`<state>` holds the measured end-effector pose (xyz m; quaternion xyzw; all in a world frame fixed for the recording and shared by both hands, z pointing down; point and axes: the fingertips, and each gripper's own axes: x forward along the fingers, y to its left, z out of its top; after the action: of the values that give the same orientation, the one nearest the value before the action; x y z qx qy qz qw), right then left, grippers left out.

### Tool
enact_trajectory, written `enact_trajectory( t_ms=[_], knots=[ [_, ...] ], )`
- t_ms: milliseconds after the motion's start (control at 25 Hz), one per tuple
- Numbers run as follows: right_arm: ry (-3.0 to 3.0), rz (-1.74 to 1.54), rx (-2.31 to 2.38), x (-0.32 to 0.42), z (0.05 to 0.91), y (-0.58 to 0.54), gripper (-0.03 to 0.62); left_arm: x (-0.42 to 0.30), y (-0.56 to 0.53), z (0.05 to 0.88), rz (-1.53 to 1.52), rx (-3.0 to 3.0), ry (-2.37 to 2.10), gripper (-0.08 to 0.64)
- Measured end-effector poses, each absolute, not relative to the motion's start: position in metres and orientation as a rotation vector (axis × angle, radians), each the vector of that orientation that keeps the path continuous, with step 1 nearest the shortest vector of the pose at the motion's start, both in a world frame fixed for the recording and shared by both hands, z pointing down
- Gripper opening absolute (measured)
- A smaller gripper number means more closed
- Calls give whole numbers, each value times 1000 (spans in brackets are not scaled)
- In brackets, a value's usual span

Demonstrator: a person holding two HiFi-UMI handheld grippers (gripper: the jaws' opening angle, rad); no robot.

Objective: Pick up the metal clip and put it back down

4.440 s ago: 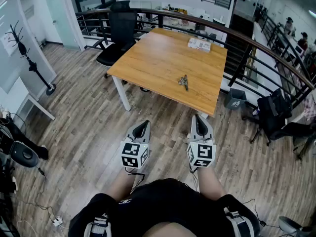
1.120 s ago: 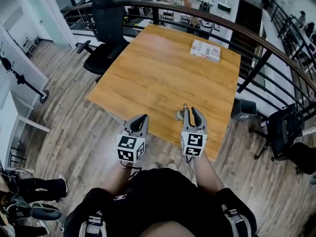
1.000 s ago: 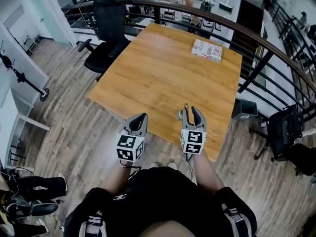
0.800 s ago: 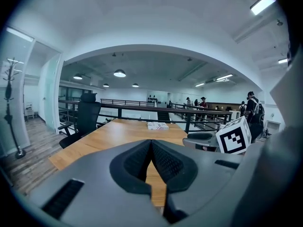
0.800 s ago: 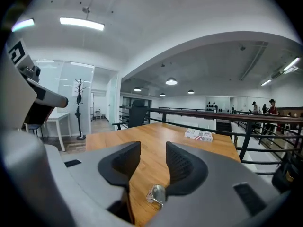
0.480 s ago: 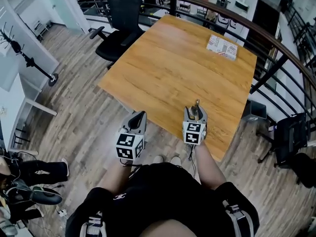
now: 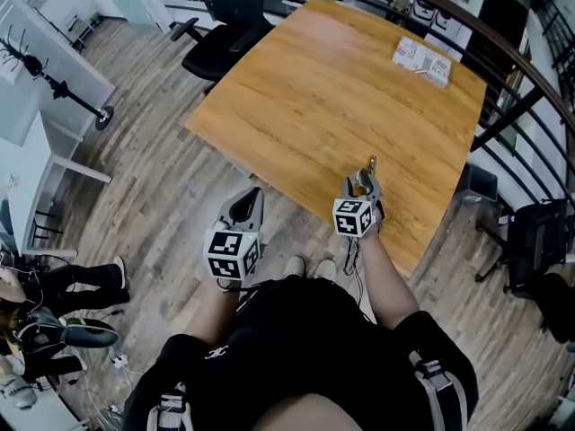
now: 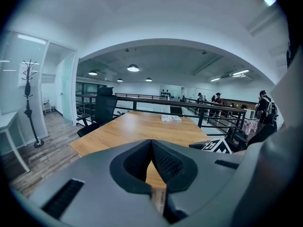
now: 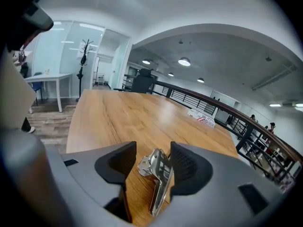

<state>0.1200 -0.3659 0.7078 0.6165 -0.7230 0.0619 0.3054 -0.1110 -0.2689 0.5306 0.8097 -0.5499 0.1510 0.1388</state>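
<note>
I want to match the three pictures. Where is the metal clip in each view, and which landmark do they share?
Head view: the metal clip is right of centre, between the right gripper's jaws, near the table's front edge.
Left gripper view: not in it.
Right gripper view: bottom centre, between the jaws.
Shared landmark: the patterned box far across the table, visible in all three views.
</note>
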Motion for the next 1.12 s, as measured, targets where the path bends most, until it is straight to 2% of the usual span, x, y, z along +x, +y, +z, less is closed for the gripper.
enact_trajectory(
  t_ms=[320, 360, 440, 520, 840, 1120],
  knots=[
    [-1810, 199, 1579, 133, 748, -367, 238, -114, -267, 534, 447, 2315, -1605, 11],
    [-1784, 191, 1571, 136, 752, -367, 212, -115, -267, 534, 447, 2311, -1607, 11],
    [-1722, 153, 1552, 141, 756, -367, 121, -117, -266, 533, 444, 2306, -1614, 11],
    [-1681, 130, 1546, 144, 758, -366, 74, -119, -266, 531, 439, 2305, -1618, 11],
    [-1711, 143, 1716, 161, 722, -363, 28, -116, -263, 529, 421, 2329, -1593, 11],
    [-1813, 158, 1777, 159, 681, -353, 21, -104, -264, 522, 374, 2377, -1544, 11]
  ],
)
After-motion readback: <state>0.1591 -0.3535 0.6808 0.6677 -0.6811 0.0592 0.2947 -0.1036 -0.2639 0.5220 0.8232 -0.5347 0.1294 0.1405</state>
